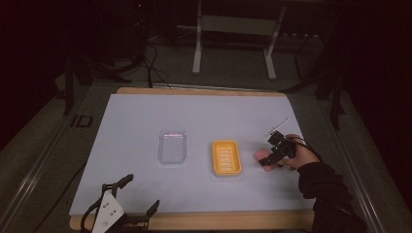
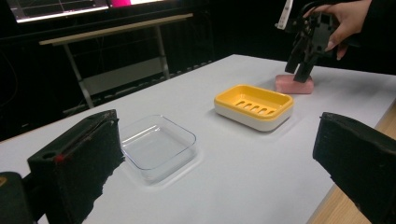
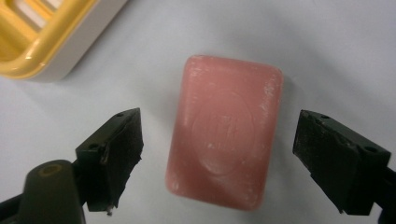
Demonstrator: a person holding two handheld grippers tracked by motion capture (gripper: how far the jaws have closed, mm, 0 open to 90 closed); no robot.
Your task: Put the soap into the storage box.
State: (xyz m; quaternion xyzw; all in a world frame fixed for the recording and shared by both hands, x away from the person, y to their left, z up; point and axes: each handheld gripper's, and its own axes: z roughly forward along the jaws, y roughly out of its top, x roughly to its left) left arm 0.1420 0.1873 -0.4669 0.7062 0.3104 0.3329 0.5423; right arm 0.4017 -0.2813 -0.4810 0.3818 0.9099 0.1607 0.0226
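A pink bar of soap (image 3: 226, 130) lies flat on the white table sheet, just right of a yellow soap dish (image 1: 226, 157). My right gripper (image 3: 217, 158) hovers over the soap, open, one jaw on each side of the bar without touching it. In the high view the soap (image 1: 261, 155) peeks out left of the right gripper (image 1: 272, 156). In the left gripper view the soap (image 2: 293, 84) sits beyond the dish (image 2: 253, 106). My left gripper (image 1: 138, 195) rests open at the table's near left edge, holding nothing.
A clear shallow plastic tray (image 1: 172, 146) sits left of the yellow dish. The white sheet (image 1: 145, 116) covers a wooden tabletop. Beyond the table stand a metal frame (image 1: 233, 43) and cables on the floor.
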